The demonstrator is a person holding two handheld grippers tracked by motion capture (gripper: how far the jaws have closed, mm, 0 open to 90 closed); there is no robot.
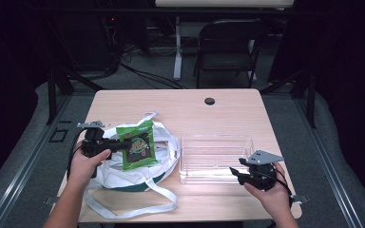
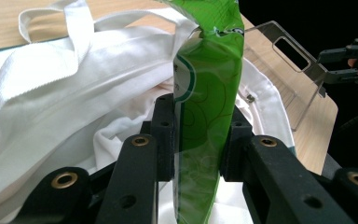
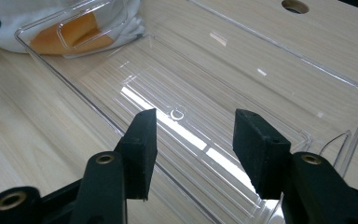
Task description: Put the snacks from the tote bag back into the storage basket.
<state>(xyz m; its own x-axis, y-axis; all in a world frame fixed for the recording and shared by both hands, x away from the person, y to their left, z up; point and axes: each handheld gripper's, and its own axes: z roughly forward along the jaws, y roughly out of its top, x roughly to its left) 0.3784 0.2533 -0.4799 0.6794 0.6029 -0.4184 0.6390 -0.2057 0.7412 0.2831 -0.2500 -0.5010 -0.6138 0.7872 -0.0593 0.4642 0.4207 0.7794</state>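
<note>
— Black jaws fill the bottom of the left gripper view. What are the left tongs doing?

— Clamped on a green snack packet, pads pressing it from both sides. The packet stands upright between them.

— Where is that over the counter?

— In the high view the green snack packet is held above a white cloth bag, which lies on the left half of the counter with its straps spilling toward the near edge. The left hand grips the tool from the left side.

— And the right tongs?

— Apart, with nothing between them. In the right gripper view the two pads sit just above the near wall of a clear plastic bin, not touching it as far as I can tell.

— Anything in the bin?

— Looks bare. It stands just right of the white cloth bag, close against it.
</note>
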